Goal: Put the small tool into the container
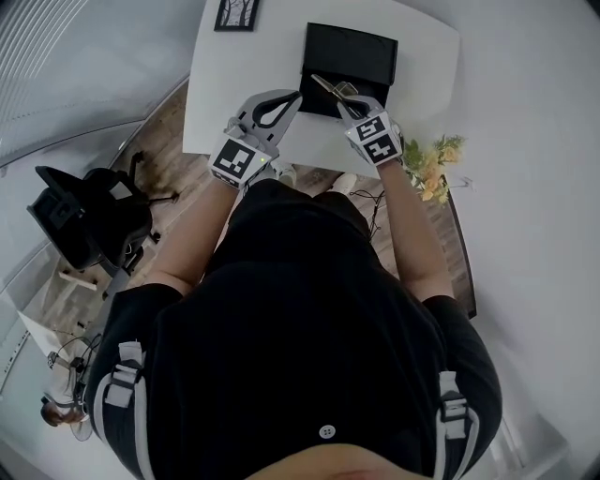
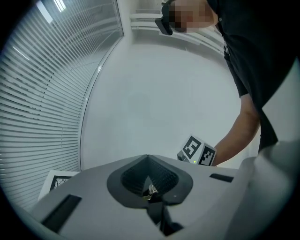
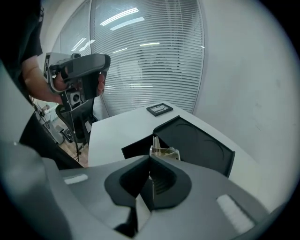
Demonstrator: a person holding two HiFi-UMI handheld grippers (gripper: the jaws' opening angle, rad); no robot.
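The black open container [image 1: 361, 49] stands at the far side of the white table [image 1: 412, 37]; in the right gripper view the container [image 3: 197, 140] lies just beyond the jaws. My right gripper [image 1: 343, 101] [image 3: 151, 174] is shut on the small tool [image 1: 332, 90], a clear, yellowish piece [image 3: 164, 153] that sticks out past the fingertips above the container's near edge. My left gripper [image 1: 295, 97] [image 2: 150, 186] is shut and tilted up toward the wall, level with the right one and to its left. It seems to hold nothing.
A small framed picture [image 1: 234, 14] [image 3: 159, 109] lies at the table's far left corner. A black office chair [image 1: 84, 220] stands on the floor to the left. Yellow flowers [image 1: 431, 167] sit beside the table's right edge.
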